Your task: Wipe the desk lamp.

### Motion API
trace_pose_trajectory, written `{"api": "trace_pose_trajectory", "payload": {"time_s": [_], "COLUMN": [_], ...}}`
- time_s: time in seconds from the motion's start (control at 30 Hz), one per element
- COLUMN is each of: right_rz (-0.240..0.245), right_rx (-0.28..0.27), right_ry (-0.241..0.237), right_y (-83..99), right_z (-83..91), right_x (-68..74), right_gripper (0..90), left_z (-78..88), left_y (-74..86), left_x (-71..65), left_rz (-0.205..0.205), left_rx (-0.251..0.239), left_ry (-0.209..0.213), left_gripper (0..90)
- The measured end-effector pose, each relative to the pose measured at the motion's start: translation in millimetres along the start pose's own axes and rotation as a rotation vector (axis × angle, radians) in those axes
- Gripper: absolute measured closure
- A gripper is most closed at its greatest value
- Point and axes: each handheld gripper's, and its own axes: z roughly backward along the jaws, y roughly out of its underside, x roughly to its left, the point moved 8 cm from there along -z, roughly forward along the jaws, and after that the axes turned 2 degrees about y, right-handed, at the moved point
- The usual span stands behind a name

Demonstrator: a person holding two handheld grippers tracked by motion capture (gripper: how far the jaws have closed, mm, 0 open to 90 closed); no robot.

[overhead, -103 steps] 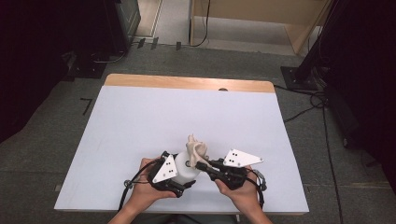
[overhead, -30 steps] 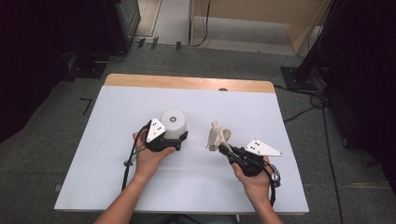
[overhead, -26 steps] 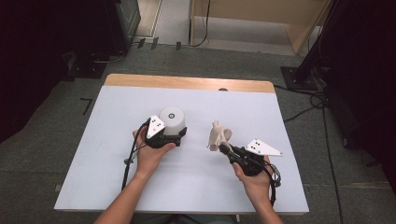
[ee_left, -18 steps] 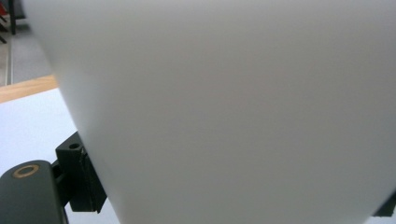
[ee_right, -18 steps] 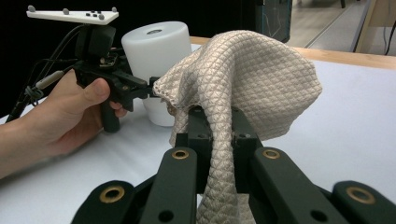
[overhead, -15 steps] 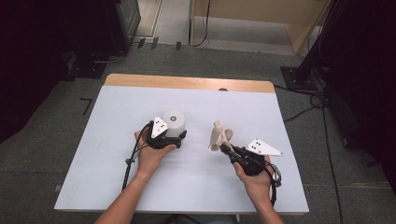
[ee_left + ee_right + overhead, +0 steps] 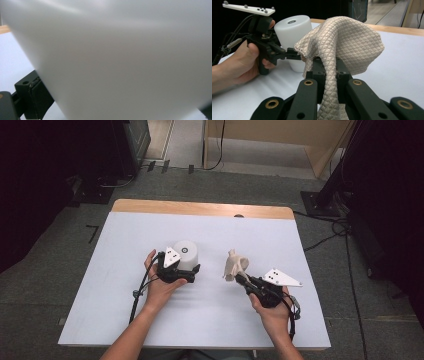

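Note:
A white cup stands upside down on the white table, left of the middle. My left gripper is shut on its lower wall, and the cup's blurred side rises close before that gripper's camera. A beige quilted cloth hangs bunched from my right gripper, which is shut on it to the right of the cup. In the right gripper view the cloth drapes over the jaws of that gripper, with the cup and the left gripper just behind it.
The table's far edge is a wooden strip. A dark cabinet stands on the floor beyond it at the far left, and black stands and cables lie at the right. Bare tabletop lies on all sides of the hands.
Some seconds ago both hands were together at the near middle with the cloth between them. Now they are apart, the left holding the cup. Over the last second hardly anything has shifted.

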Motion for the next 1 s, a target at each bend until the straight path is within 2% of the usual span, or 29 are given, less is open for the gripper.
{"api": "trace_pose_trajectory", "payload": {"time_s": [0.17,0.4,0.6,0.8,0.87,1.0], "right_rz": [-0.005,0.015,0.039,0.035,0.031,0.017], "right_rx": [0.008,0.033,0.080,0.116,0.120,0.127], "right_ry": [0.011,0.045,0.121,0.187,0.189,0.207], "right_y": [0.3,0.8,0.3,3.9,4.9,5.4], "right_z": [-3.2,-15.1,-27.4,-33.4,-33.2,-32.5], "right_x": [-3.2,-11.1,-24.6,-41.7,-44.5,-48.6], "right_gripper": [83.5,83.3,83.1,81.6,75.7,57.1], "left_z": [9.6,32.9,57.0,83.6,93.0,106.7], "left_y": [3.5,4.8,8.8,10.8,10.0,11.2], "left_x": [1.5,2.8,4.8,11.3,15.3,21.8], "left_rz": [0.023,0.000,-0.005,-0.008,-0.005,-0.001], "left_rx": [0.008,0.008,-0.006,-0.027,-0.037,-0.050], "left_ry": [0.018,0.041,0.063,0.069,0.066,0.053], "left_gripper": [0.0,0.0,0.0,0.0,0.0,0.0]}}
